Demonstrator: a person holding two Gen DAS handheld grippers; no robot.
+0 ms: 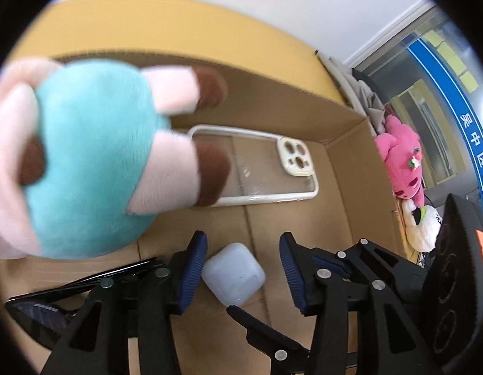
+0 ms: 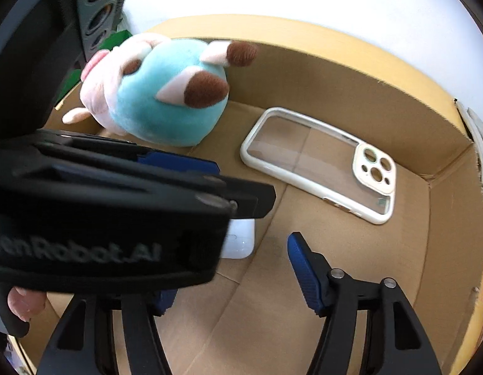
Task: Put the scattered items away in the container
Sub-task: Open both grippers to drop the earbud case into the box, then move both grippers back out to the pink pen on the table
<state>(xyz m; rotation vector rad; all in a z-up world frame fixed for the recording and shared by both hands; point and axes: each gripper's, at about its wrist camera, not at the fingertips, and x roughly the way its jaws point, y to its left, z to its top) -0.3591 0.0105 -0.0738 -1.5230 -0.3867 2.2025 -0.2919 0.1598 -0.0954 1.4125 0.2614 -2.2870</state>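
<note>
Both claws, left (image 1: 243, 275) and right (image 2: 229, 268), gaped apart, gripping nothing, inside one cardboard box (image 2: 351, 72) containing one plush toy (image 2: 160, 93), one phone case (image 2: 319, 162), one white earbud case (image 1: 233, 273), one pair of sunglasses (image 1: 54, 297); "GenRobot.AI" marked the left claw.

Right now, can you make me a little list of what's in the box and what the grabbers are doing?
container: cardboard box
inside, lying flat: clear phone case, white earbuds case, dark sunglasses
plush toy: teal and pink, blurred, in the box's far corner; resting or falling, cannot tell
left gripper: fingers open, over the earbuds case, holding nothing
right gripper: fingers open, empty
outside the box: pink plush
</note>
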